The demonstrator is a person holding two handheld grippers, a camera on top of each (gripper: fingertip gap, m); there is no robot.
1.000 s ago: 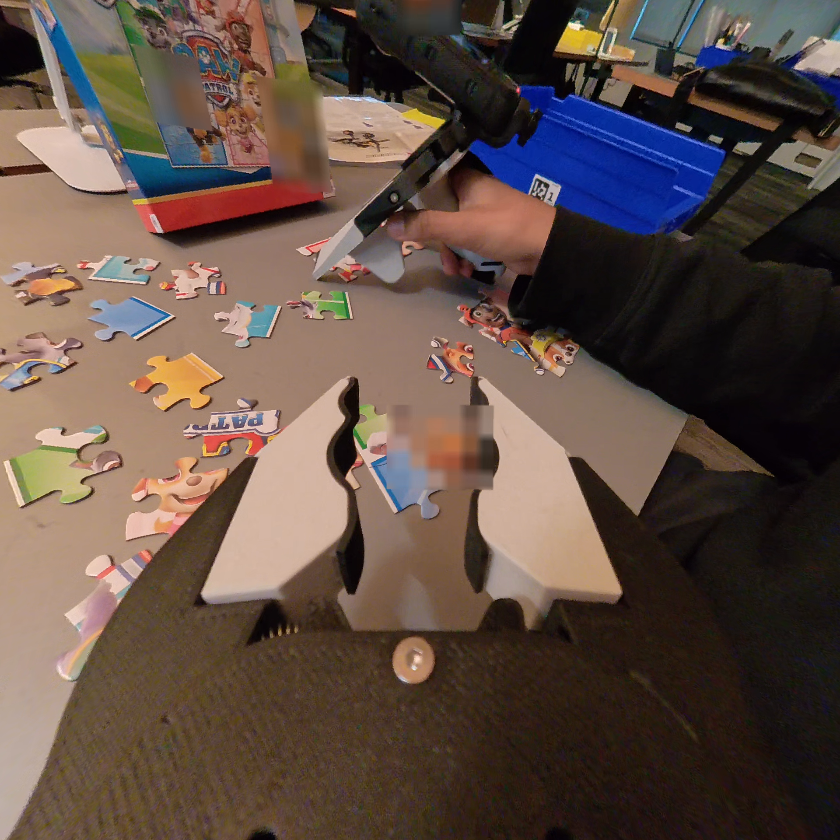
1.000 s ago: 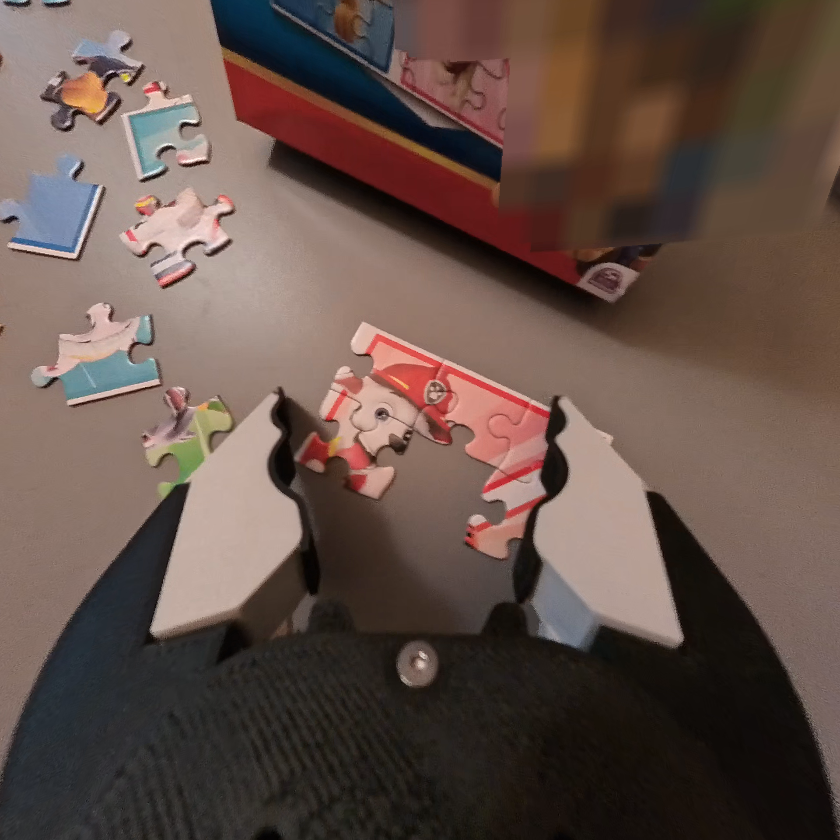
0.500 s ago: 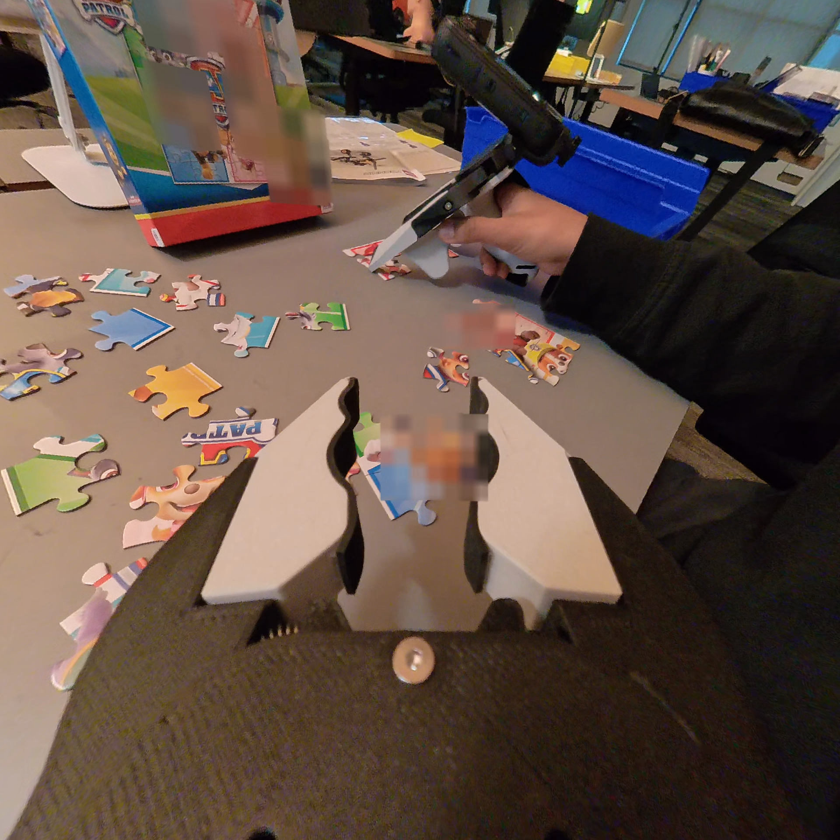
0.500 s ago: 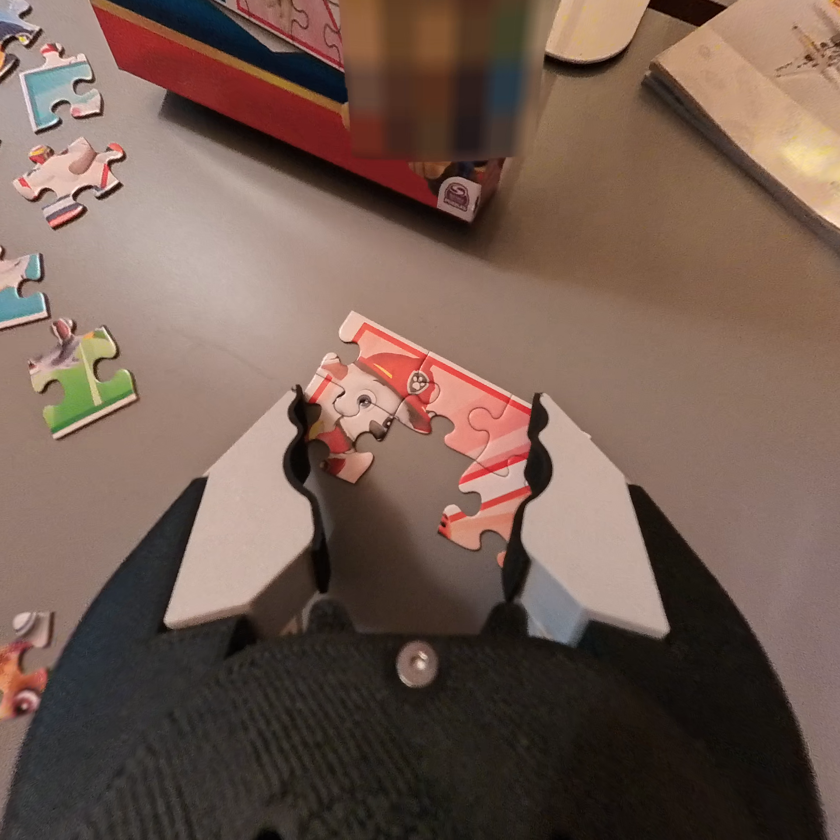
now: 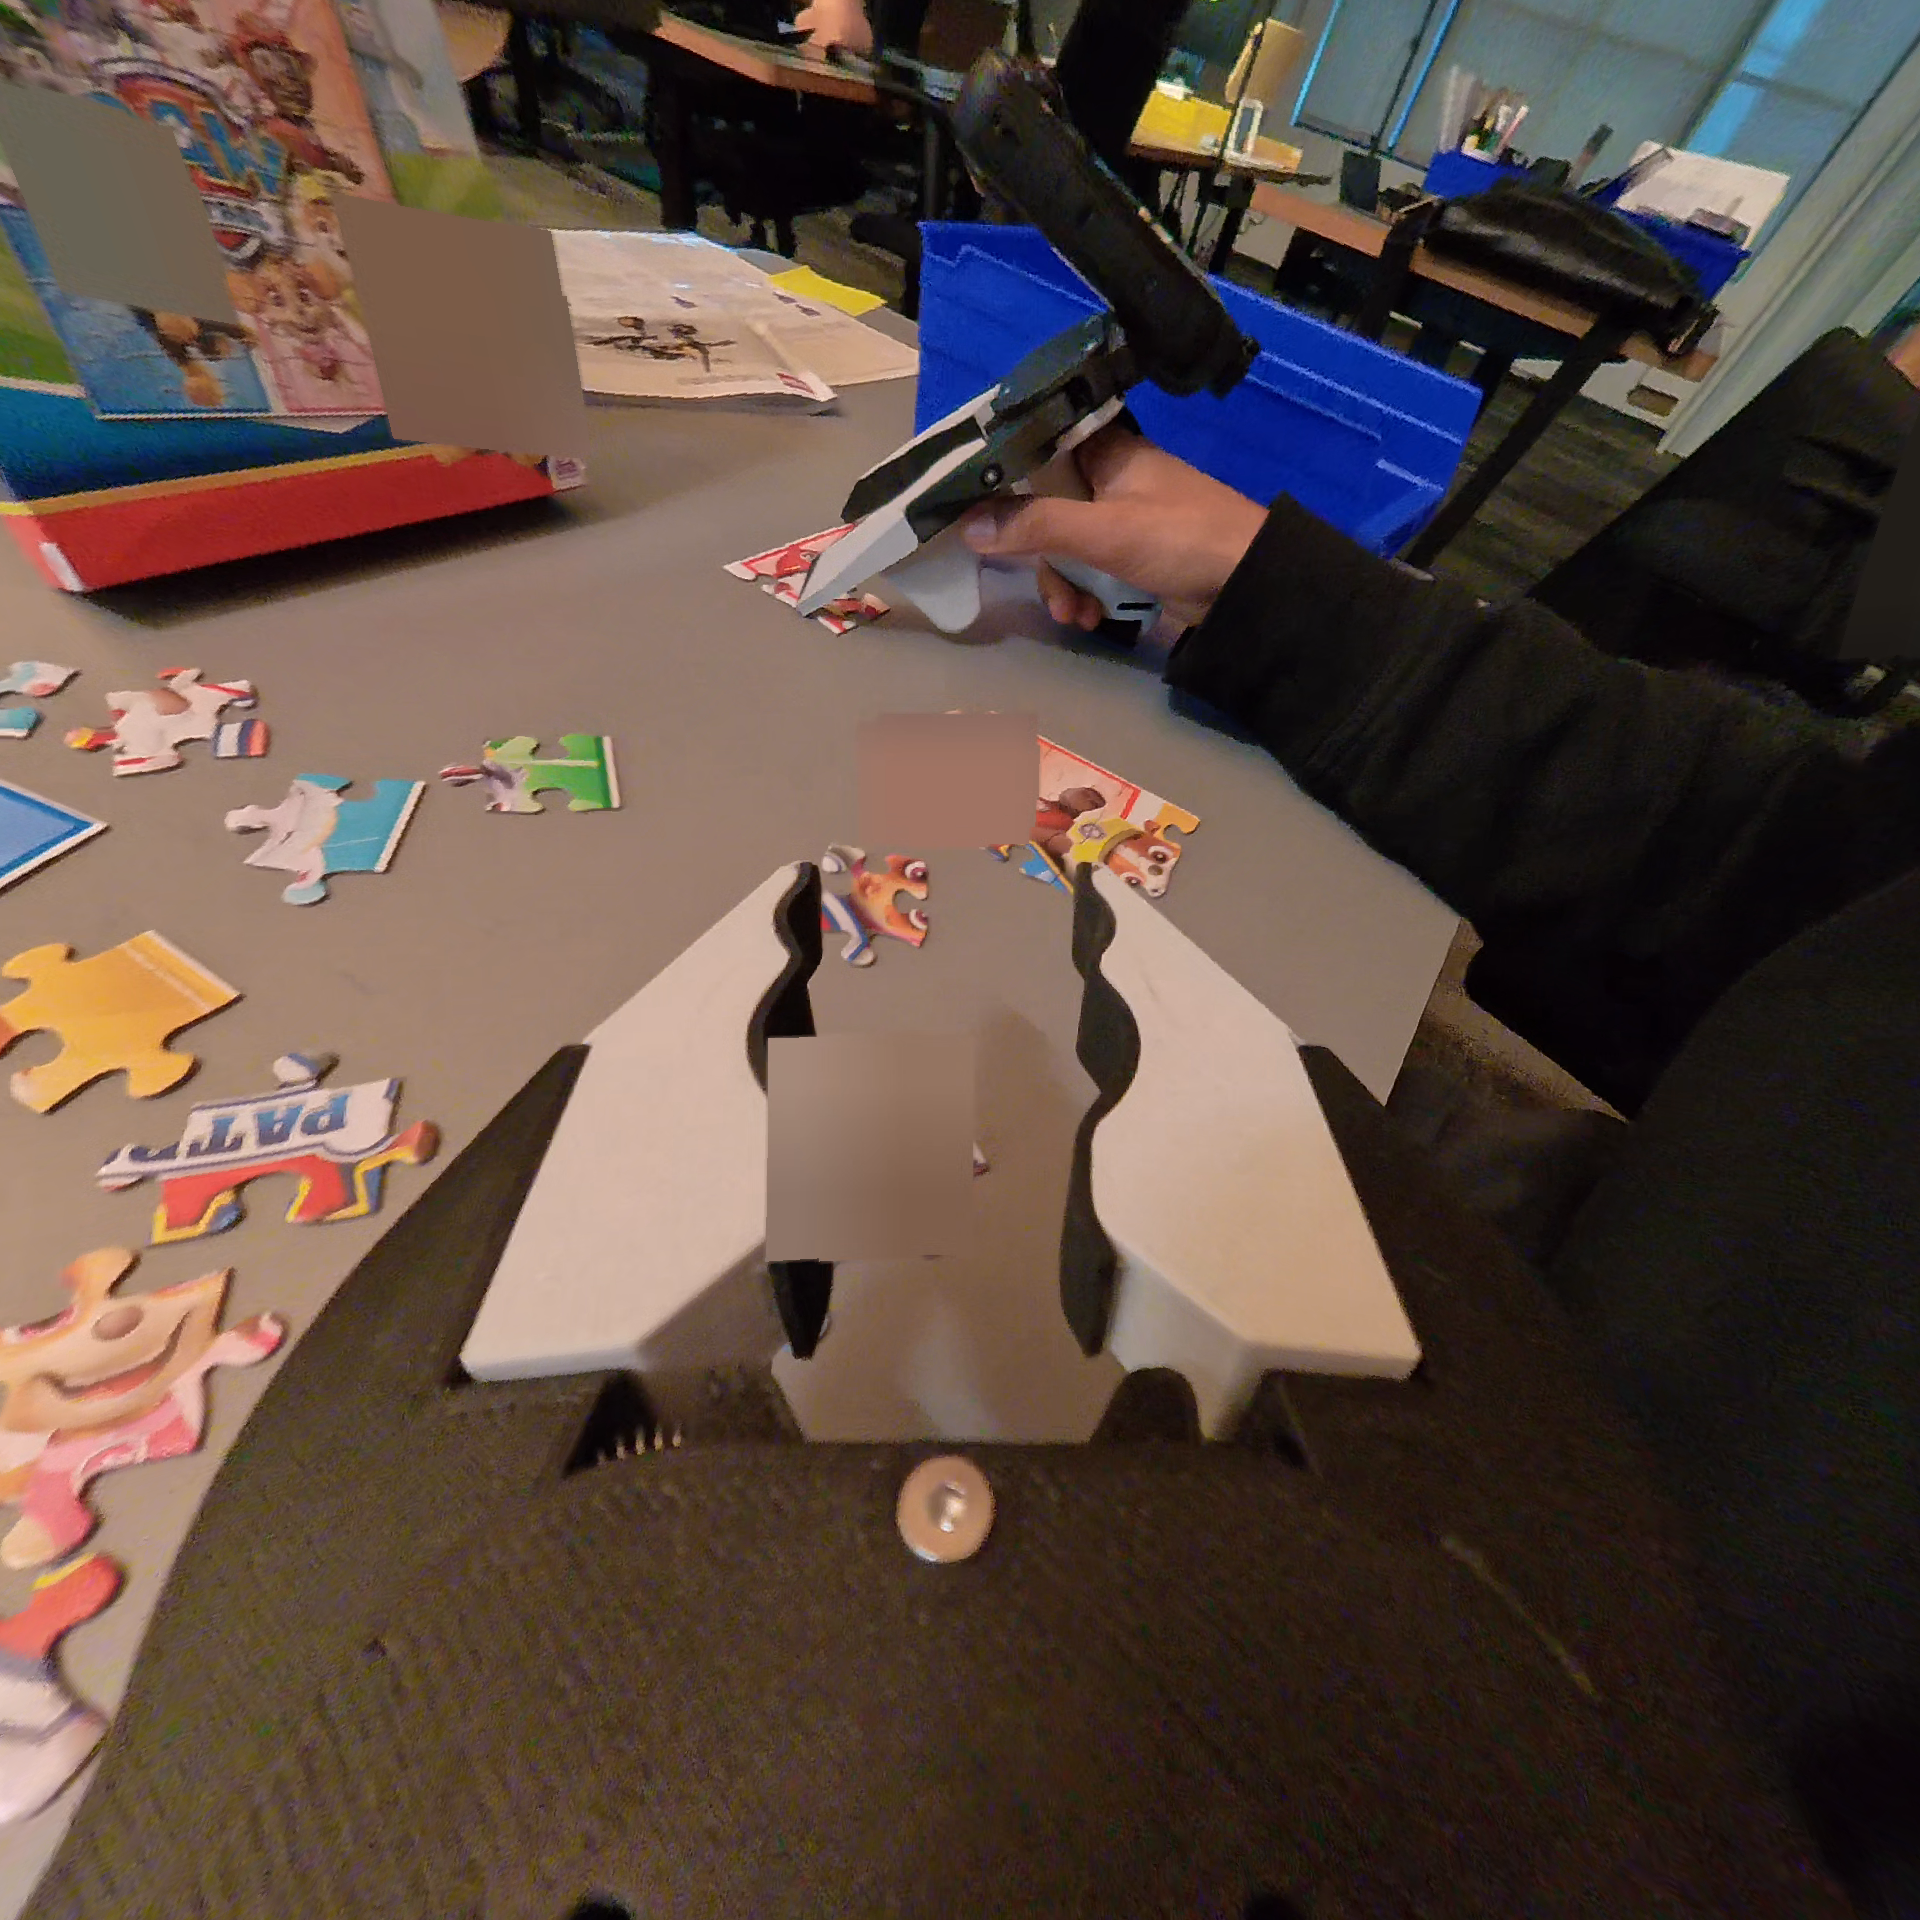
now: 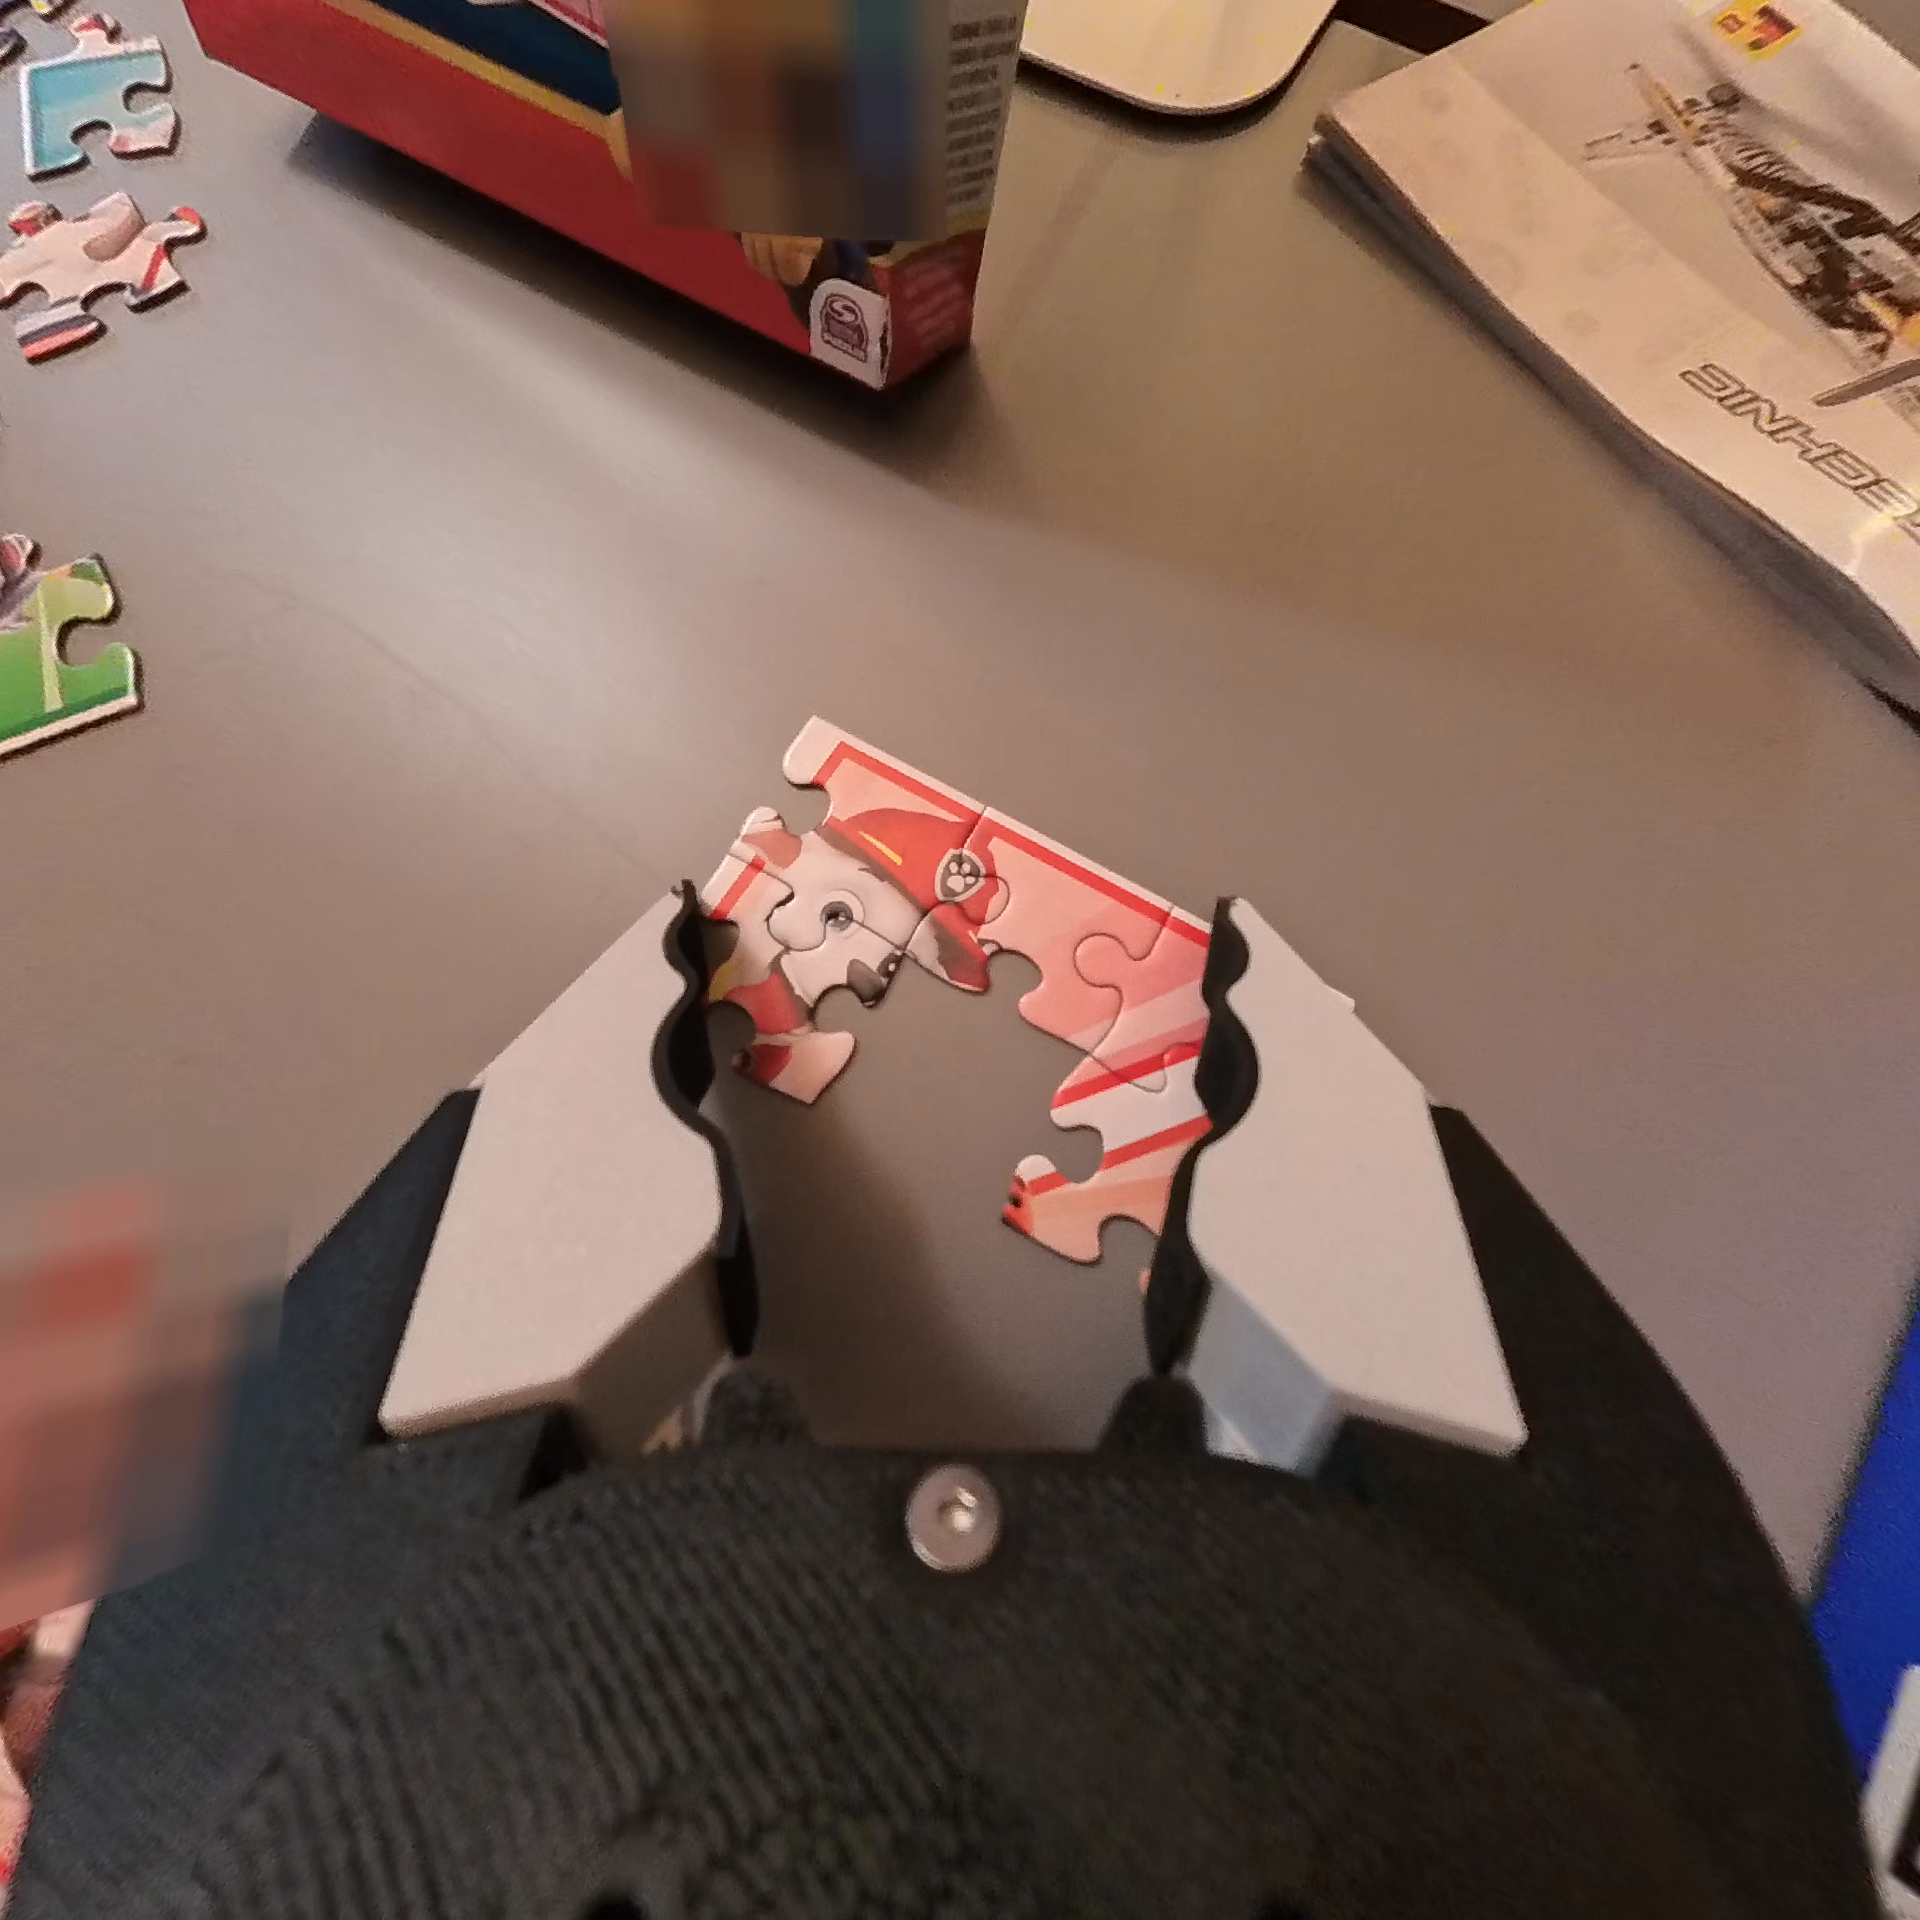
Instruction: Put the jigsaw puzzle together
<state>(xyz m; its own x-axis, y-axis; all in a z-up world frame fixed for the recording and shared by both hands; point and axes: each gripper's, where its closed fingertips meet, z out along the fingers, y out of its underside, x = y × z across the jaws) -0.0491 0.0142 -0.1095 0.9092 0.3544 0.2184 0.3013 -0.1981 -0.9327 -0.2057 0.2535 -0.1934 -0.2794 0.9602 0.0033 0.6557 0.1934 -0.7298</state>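
Note:
My right gripper [image 6: 956,909] is shut on a joined red cluster of puzzle pieces [image 6: 1091,935] showing a dog in a red hat. One pad sits at each side edge, and the cluster lies flat on the grey table [image 6: 935,582]. The left wrist view shows that gripper [image 5: 831,582] with its tips down on the cluster [image 5: 779,561]. My left gripper [image 5: 943,875] is open and low over the table. A puzzle piece [image 5: 979,1162] lies between its fingers, mostly under a mosaic patch, clear of the right pad. An orange piece [image 5: 878,904] lies just past its left fingertip.
The puzzle box [image 5: 260,499] stands at the back left, also in the right wrist view [image 6: 582,156]. A booklet [image 6: 1662,312] lies at the right and a blue bin [image 5: 1299,395] behind. Several loose pieces, one green [image 5: 551,774], lie at the left. A second joined cluster [image 5: 1112,831] is near the table edge.
My right jaws narrowed onto the red cluster, which slid right with them, away from the green piece. My left gripper moved forward; the piece between its fingers now lies deeper in.

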